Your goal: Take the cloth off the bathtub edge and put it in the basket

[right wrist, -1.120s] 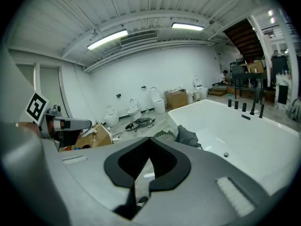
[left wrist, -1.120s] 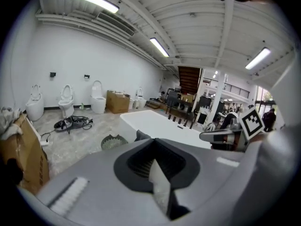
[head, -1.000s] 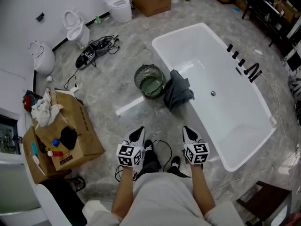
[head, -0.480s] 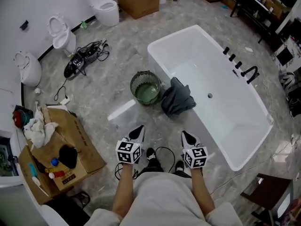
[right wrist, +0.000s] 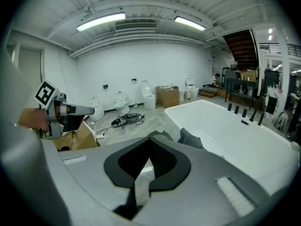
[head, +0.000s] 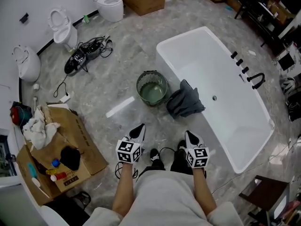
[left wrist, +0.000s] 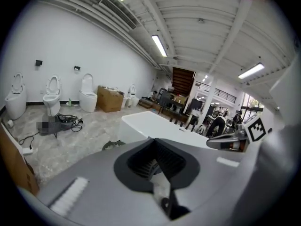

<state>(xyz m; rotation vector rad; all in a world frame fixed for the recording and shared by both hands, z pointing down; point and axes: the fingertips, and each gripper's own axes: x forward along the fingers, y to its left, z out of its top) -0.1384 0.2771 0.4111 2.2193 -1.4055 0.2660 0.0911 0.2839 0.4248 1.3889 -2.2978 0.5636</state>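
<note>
A dark grey cloth (head: 185, 102) hangs over the near rim of the white bathtub (head: 221, 74); the right gripper view shows the cloth (right wrist: 190, 138) too. Just left of the cloth a round dark wire basket (head: 152, 87) stands on the floor, with only its top (left wrist: 113, 145) showing in the left gripper view. My left gripper (head: 139, 130) and right gripper (head: 190, 136) are held side by side in front of my body, short of the cloth and basket. Both are shut with nothing between the jaws.
An open cardboard box (head: 70, 147) with rags and bottles sits at the left. Toilets (head: 61, 26) line the far wall, with a heap of black cables (head: 84, 55) on the marble floor. Black taps (head: 249, 74) stand on the tub's far rim.
Both grippers have stayed together in front of me while the whole view shifted; the tub, cloth and basket now lie slightly more to the right.
</note>
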